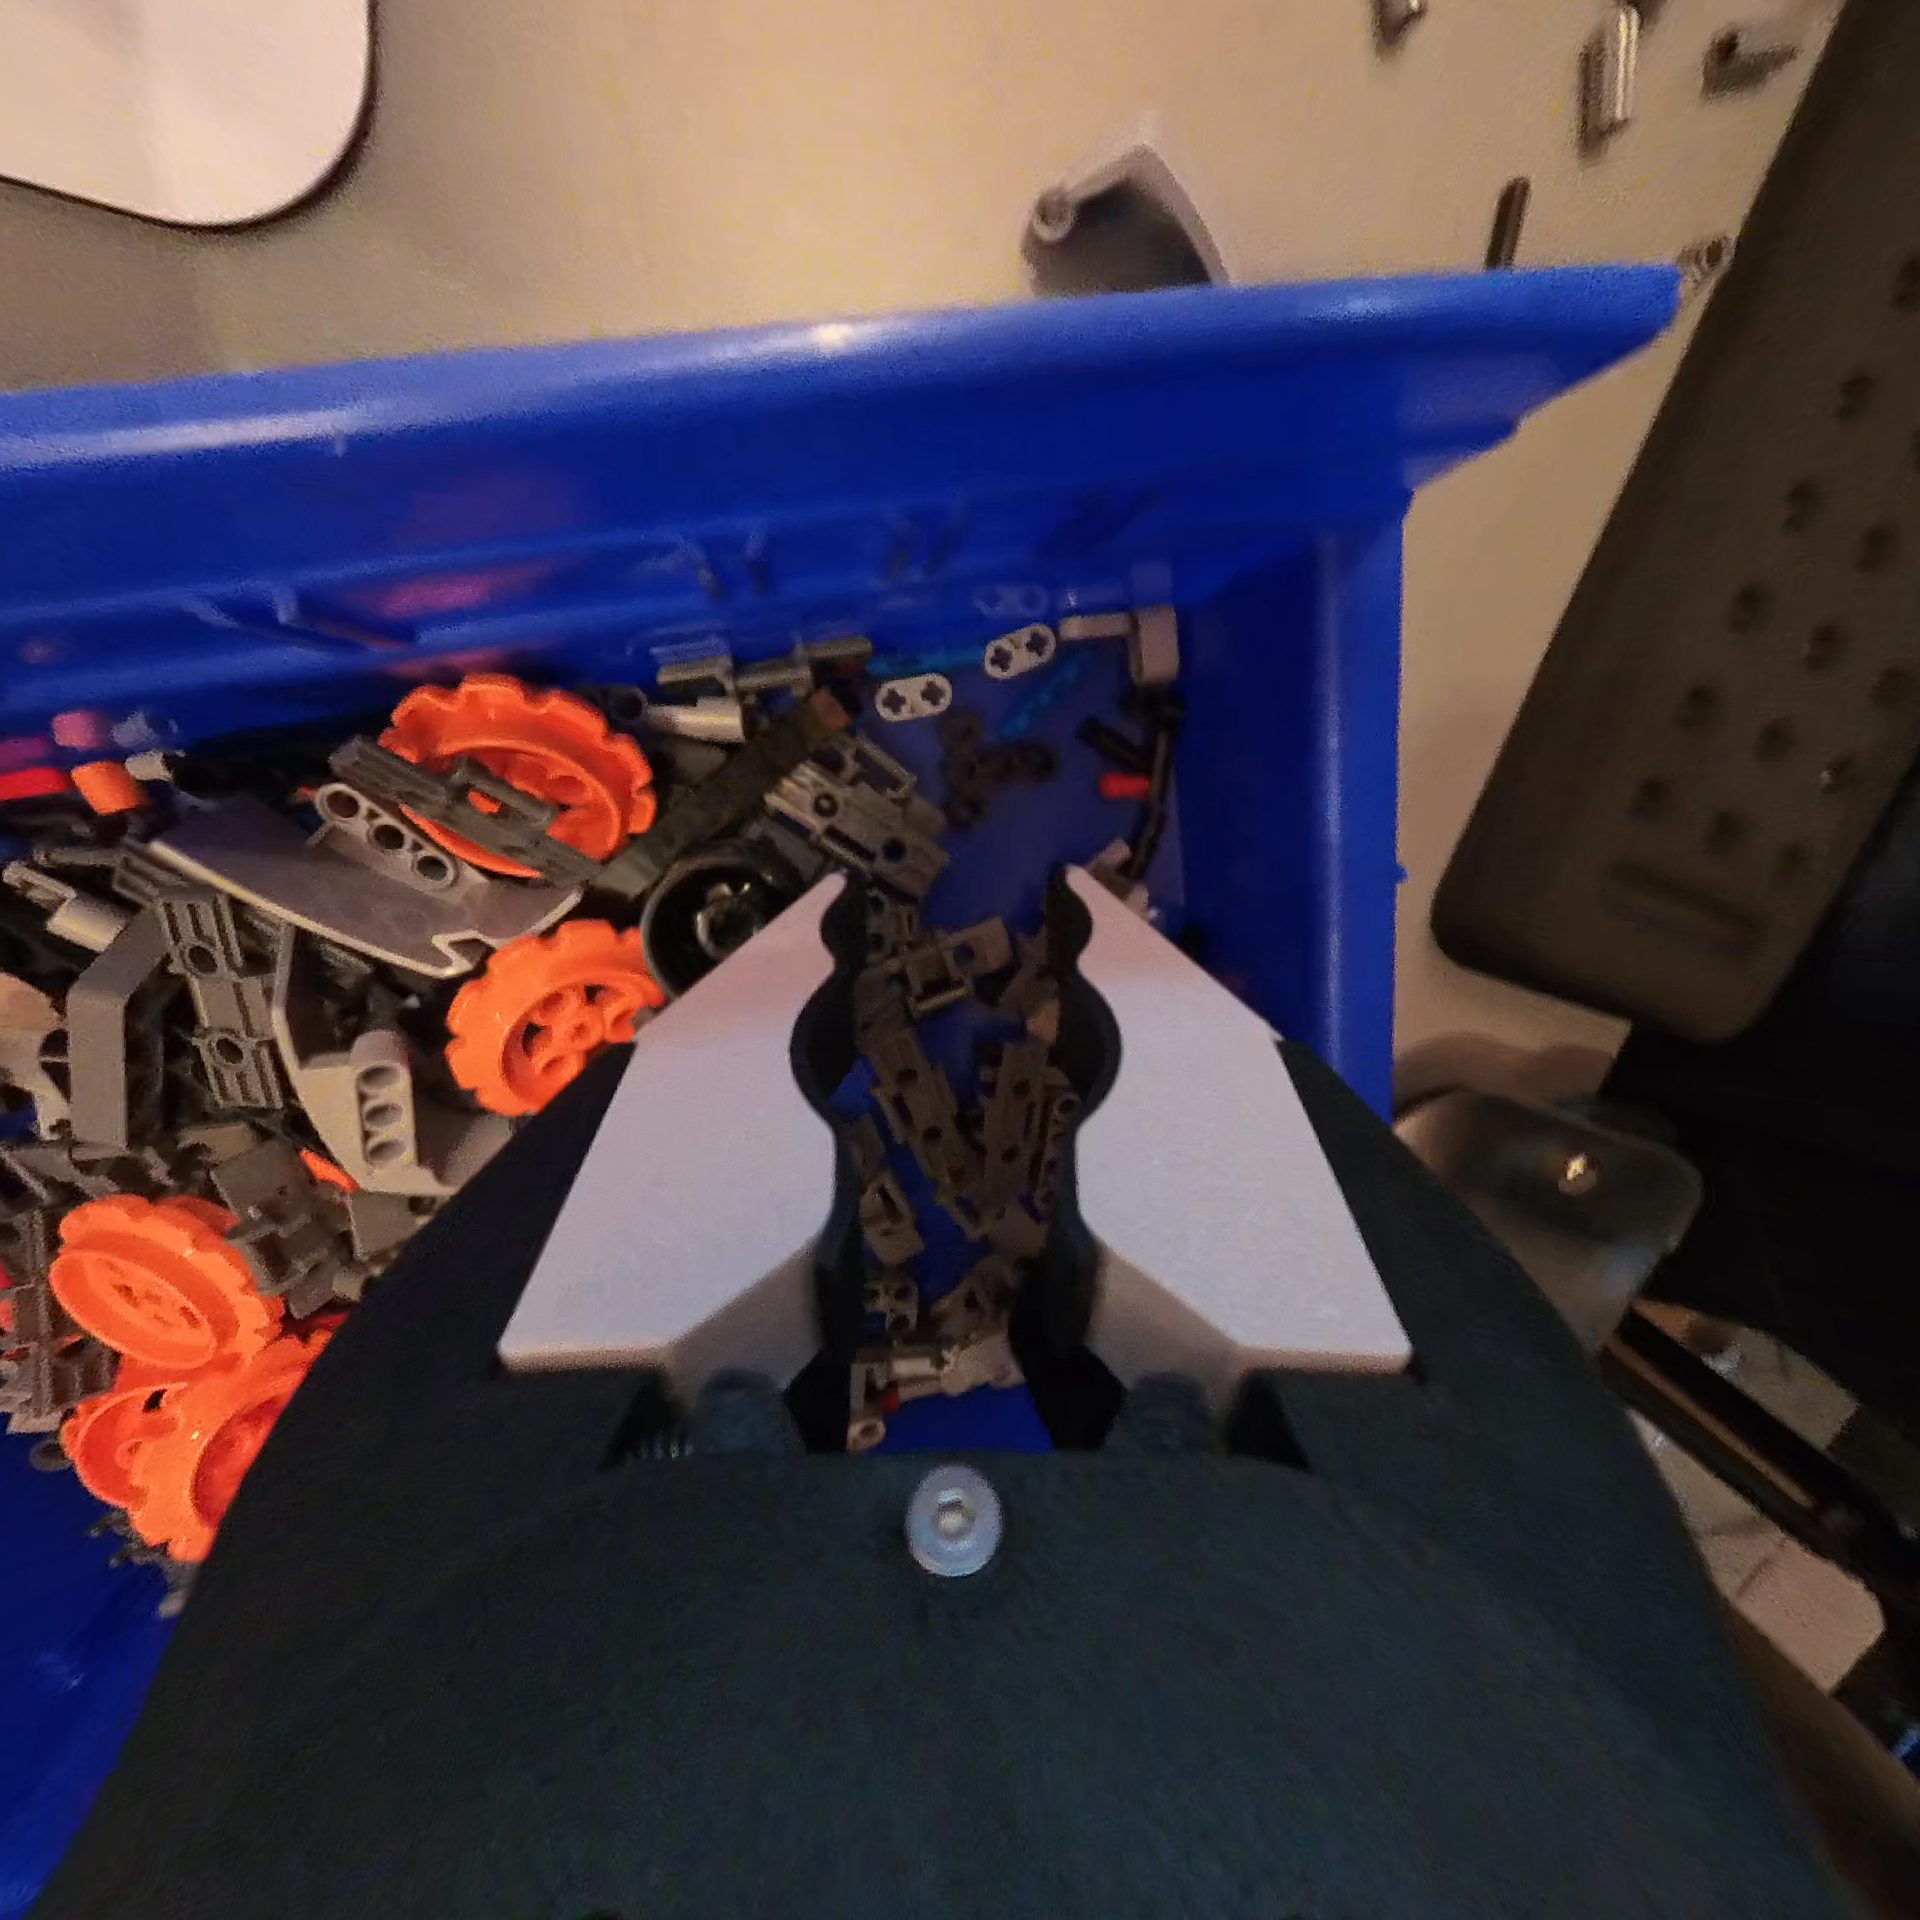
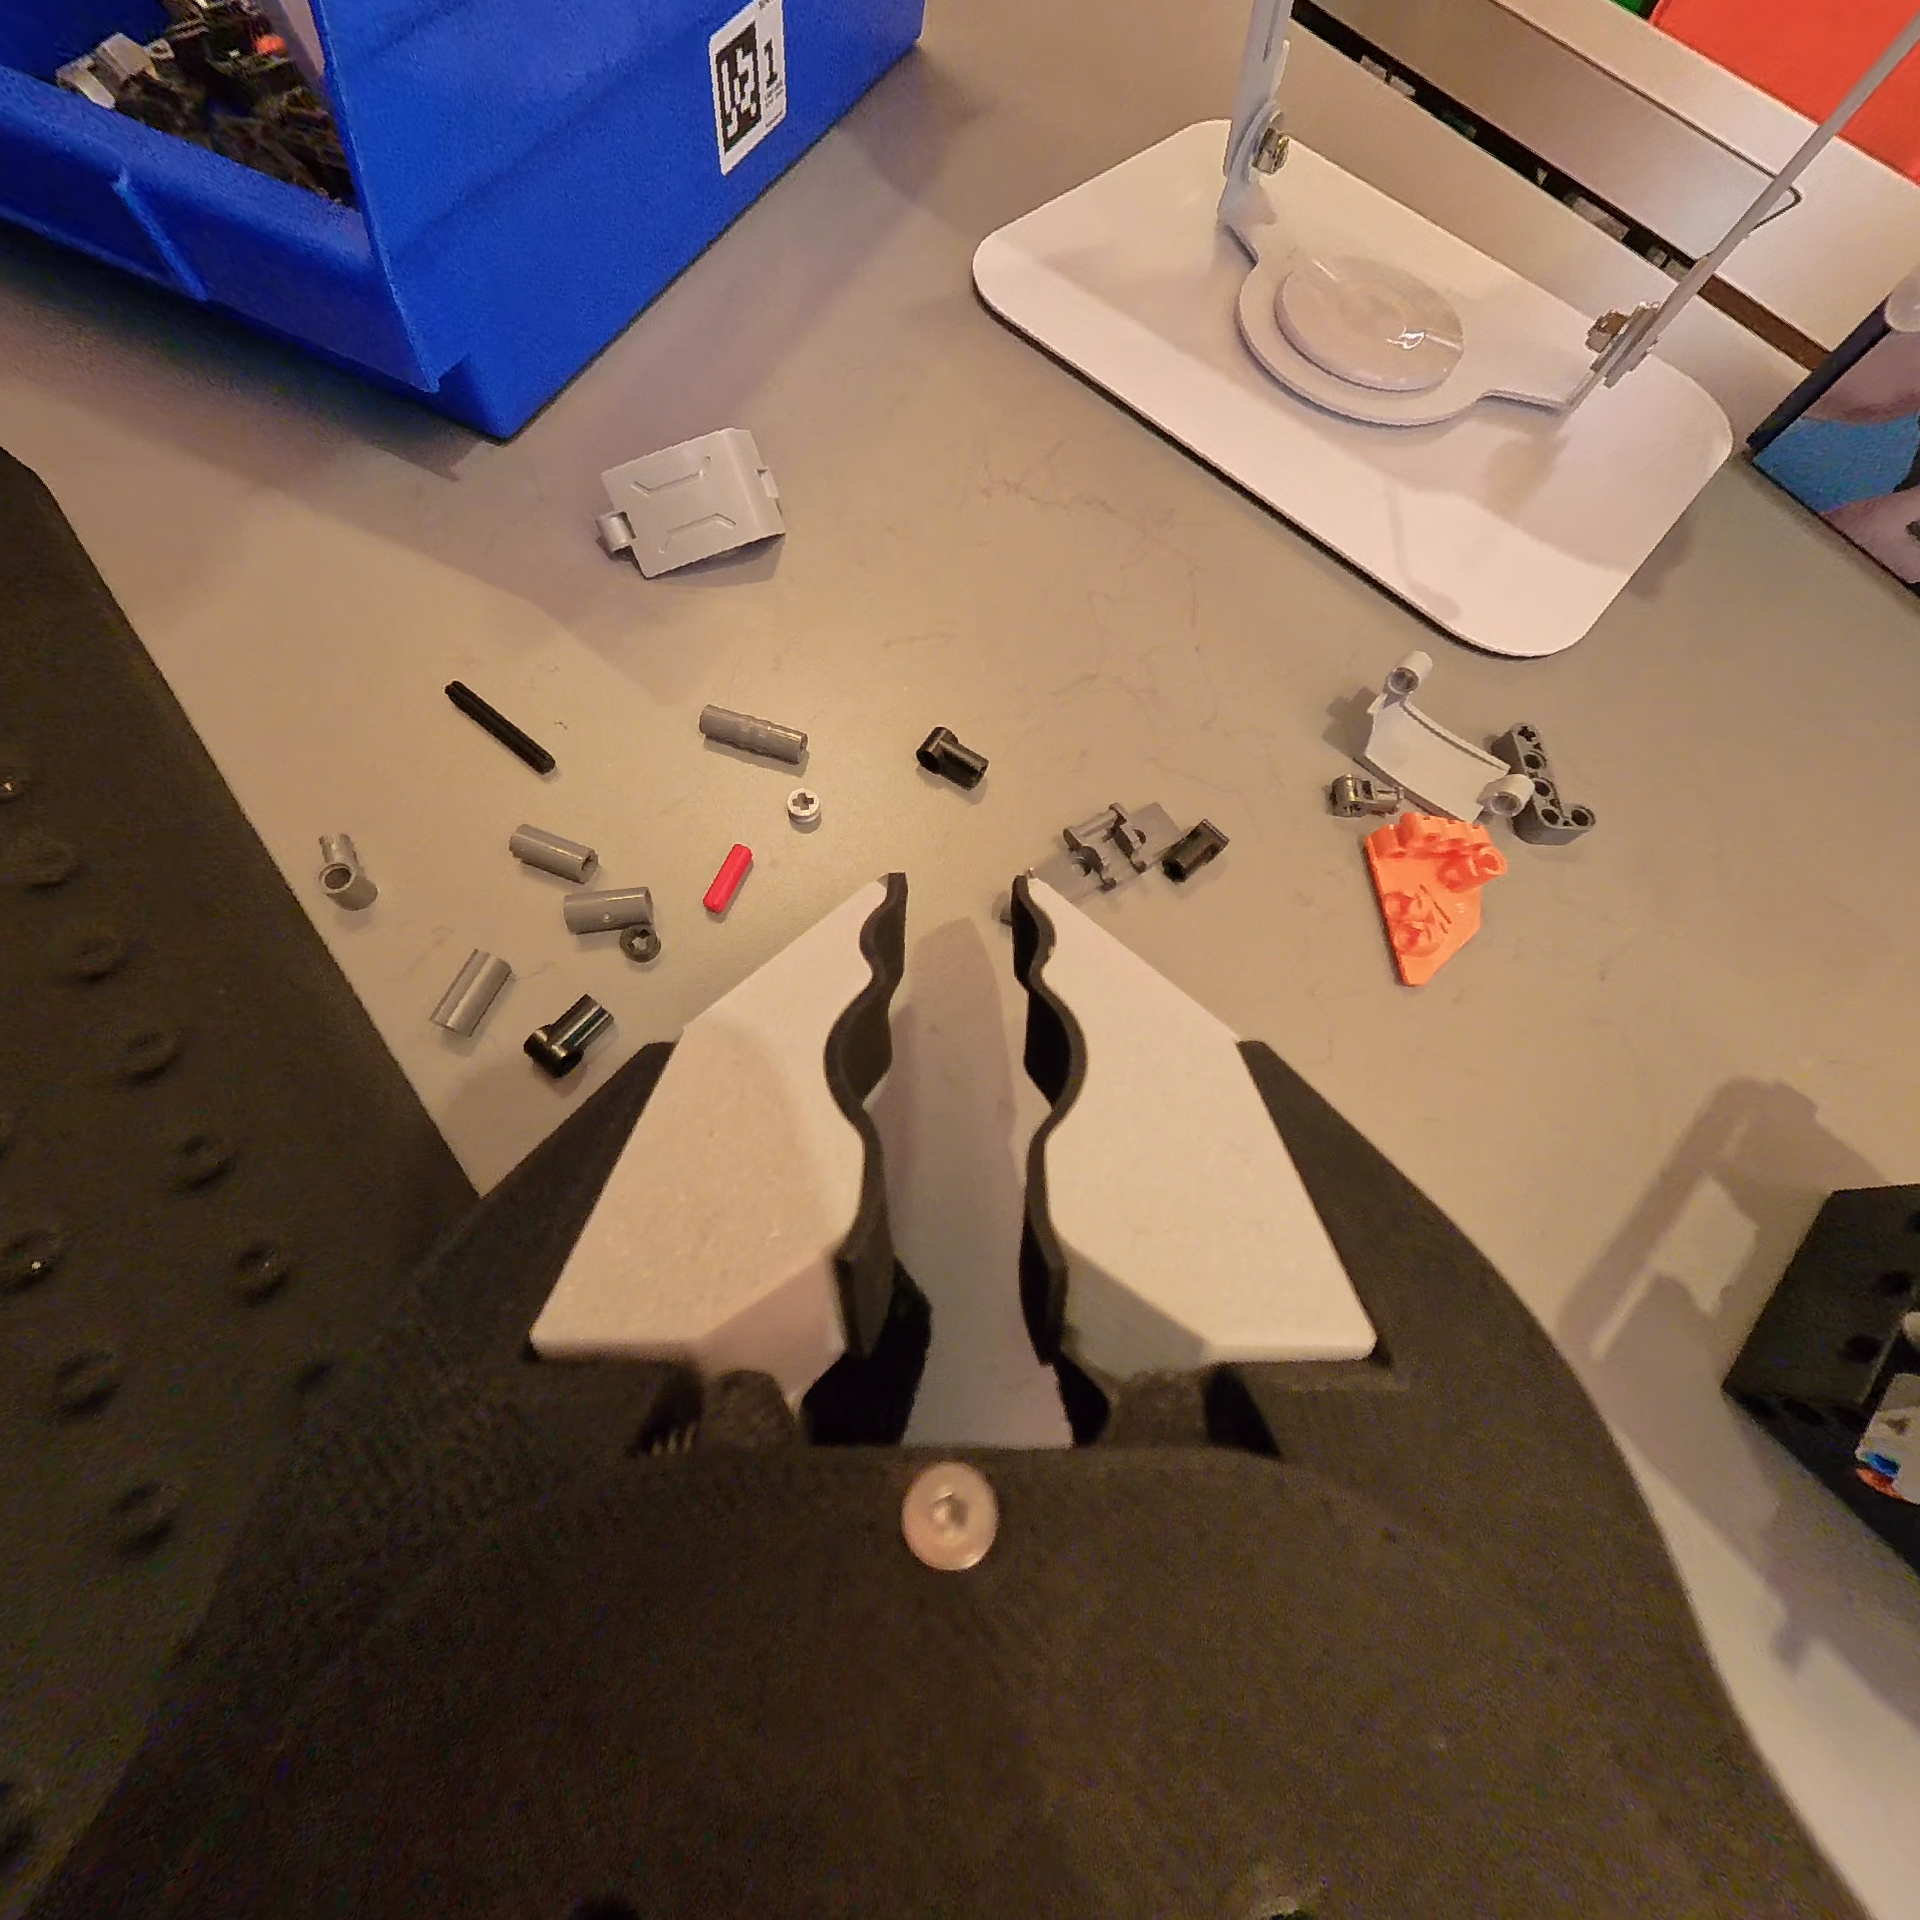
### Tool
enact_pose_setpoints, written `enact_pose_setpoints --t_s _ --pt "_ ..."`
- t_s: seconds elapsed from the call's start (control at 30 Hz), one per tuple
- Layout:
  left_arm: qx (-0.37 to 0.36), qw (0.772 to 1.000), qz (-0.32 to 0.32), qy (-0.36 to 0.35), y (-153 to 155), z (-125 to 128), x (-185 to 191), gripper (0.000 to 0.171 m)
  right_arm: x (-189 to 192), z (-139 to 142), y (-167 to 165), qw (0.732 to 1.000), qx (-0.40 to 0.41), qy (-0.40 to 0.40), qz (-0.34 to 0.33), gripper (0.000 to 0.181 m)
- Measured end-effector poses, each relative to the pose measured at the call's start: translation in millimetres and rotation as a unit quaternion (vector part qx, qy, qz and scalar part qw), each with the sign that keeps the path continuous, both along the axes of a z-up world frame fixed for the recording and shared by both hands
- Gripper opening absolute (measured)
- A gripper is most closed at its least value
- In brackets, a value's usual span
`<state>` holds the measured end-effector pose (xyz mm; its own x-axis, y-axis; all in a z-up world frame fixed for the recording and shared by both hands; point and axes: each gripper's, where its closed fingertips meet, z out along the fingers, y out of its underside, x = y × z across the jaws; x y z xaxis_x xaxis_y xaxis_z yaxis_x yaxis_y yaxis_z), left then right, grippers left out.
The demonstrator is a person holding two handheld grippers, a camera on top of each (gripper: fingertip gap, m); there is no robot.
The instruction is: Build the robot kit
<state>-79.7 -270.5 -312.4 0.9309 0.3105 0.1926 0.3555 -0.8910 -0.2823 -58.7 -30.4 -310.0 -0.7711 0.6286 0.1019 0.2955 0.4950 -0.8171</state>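
Note:
My left gripper [image 1: 951, 883] reaches into the right end of a blue bin [image 1: 831, 416] full of toy building parts. Its fingers stand apart, open, around a chain of dark grey track links [image 1: 956, 1049] that lies on the bin floor; I see no pad pressing on it. Orange wheels [image 1: 530, 769] and a black wheel [image 1: 717, 904] lie just to its left. My right gripper [image 2: 961, 883] hovers over the grey table with its jaws slightly apart and nothing between them. A red pin [image 2: 727, 876] lies to the left of its tips, and a grey hinge piece [image 2: 1112, 842] to the right.
The blue bin also shows in the right wrist view [image 2: 540, 208] at the far left. Small grey and black connectors [image 2: 753, 732], a grey panel [image 2: 691, 504] and an orange wedge plate [image 2: 1429, 894] lie scattered. A white stand base [image 2: 1455, 499] stands far right, a black mat [image 2: 156, 1039] on the left. One gripper's finger ends stand about 25 centimetres off the other's. From the right gripper's tips to the grey hinge piece [image 2: 1112, 842] is close to 4 centimetres. The left gripper is farther from the red pin [image 2: 727, 876], some 20 centimetres, than the right, some 5 centimetres.

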Motion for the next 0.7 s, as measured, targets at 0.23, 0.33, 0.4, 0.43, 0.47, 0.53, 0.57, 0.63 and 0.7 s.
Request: enact_pose_setpoints --t_s 0.23,0.33,0.4,0.43,0.47,0.53,0.57,0.63,0.7 --pt "-0.043 0.998 0.013 0.036 -2.8 -20.1 -6.3 0.028 -0.1 0.0 0.2 1.000 0.000 0.000 0.000 0.017" --pt "-0.042 0.998 0.021 0.036 -4.0 -22.0 -7.3 0.018 -0.1 0.3 0.2 1.000 -0.001 0.000 0.000 0.017" --pt "-0.042 0.998 0.021 0.031 -5.9 -21.9 -6.4 0.017 0.0 0.2 0.0 1.000 -0.001 0.000 0.000 0.017" --pt "-0.044 0.998 0.020 0.030 -7.9 -21.2 -6.2 0.017 0.0 0.2 0.0 1.000 -0.001 0.000 0.000 0.017" --pt "-0.043 0.998 0.021 0.031 -9.8 -19.6 -6.9 0.017 0.0 0.3 0.0 1.000 -0.001 0.000 0.000 0.017" --pt "-0.044 0.999 0.018 0.010 -15.1 -15.6 -2.6 0.017 -0.1 0.3 0.0 1.000 -0.001 0.000 0.000 0.017" --pt "-0.043 0.999 0.022 0.012 -18.1 -12.2 -4.4 0.017 0.0 0.3 0.1 1.000 -0.001 0.000 0.000 0.017" --pt "-0.042 0.999 0.013 -0.018 -24.2 -6.9 3.1 0.017 0.0 0.4 0.0 1.000 -0.002 0.000 0.001 0.017" --pt "-0.067 0.997 0.000 -0.027 -38.2 -6.3 6.0 0.017 0.2 0.1 -0.2 1.000 -0.001 -0.001 0.001 0.017"
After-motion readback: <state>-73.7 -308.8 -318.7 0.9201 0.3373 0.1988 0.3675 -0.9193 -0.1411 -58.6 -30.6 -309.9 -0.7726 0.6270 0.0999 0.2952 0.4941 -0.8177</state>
